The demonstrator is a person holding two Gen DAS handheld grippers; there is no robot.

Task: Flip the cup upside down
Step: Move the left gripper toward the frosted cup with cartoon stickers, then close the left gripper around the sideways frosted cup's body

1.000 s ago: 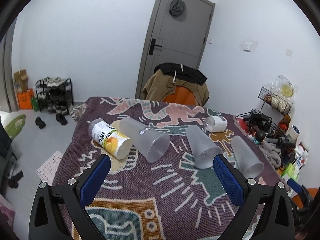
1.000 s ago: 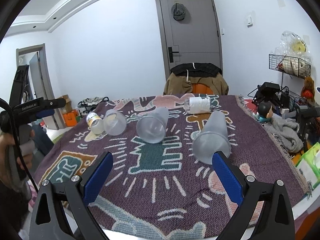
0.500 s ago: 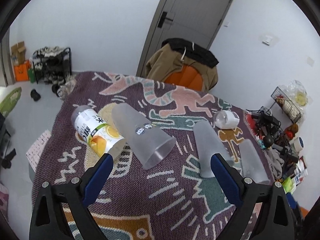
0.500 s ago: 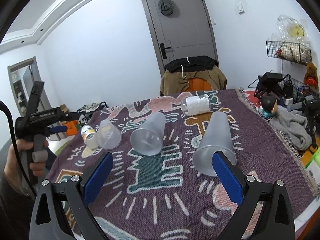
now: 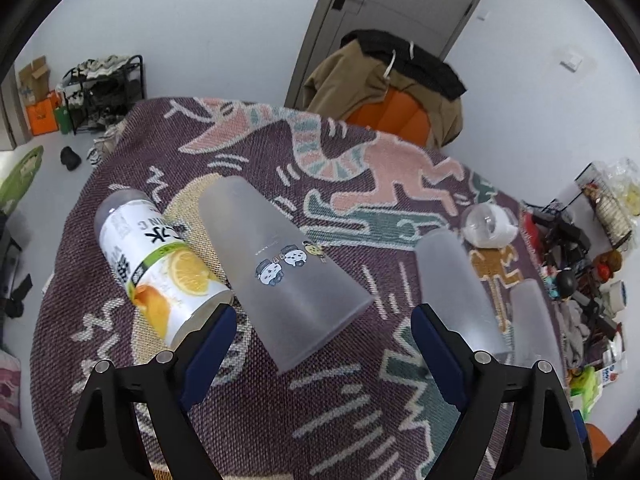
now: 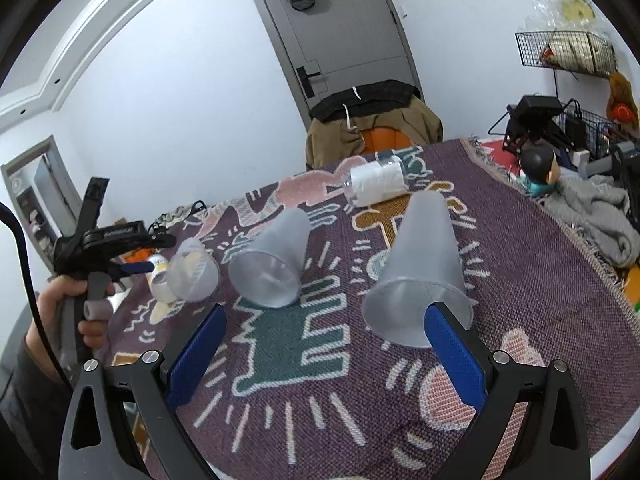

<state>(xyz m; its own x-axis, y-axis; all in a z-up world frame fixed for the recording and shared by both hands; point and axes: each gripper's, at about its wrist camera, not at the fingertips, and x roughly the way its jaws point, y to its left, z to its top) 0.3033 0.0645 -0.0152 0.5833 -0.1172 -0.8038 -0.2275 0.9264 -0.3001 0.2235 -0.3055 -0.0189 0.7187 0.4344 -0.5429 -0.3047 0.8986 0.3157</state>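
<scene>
cup [image 5: 288, 276] on its side between wide-open left hand-held gripper [image 5: 322, 334] fingers, mouth facing away; right hand-held gripper [image 6: 324, 344] likewise open.

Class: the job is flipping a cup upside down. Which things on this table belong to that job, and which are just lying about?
Belong to the job:
cartoon-print cup
middle cup
right-hand cup
left gripper
right gripper

Lying about:
lemon drink bottle
white-filled jar
patterned blanket
</scene>
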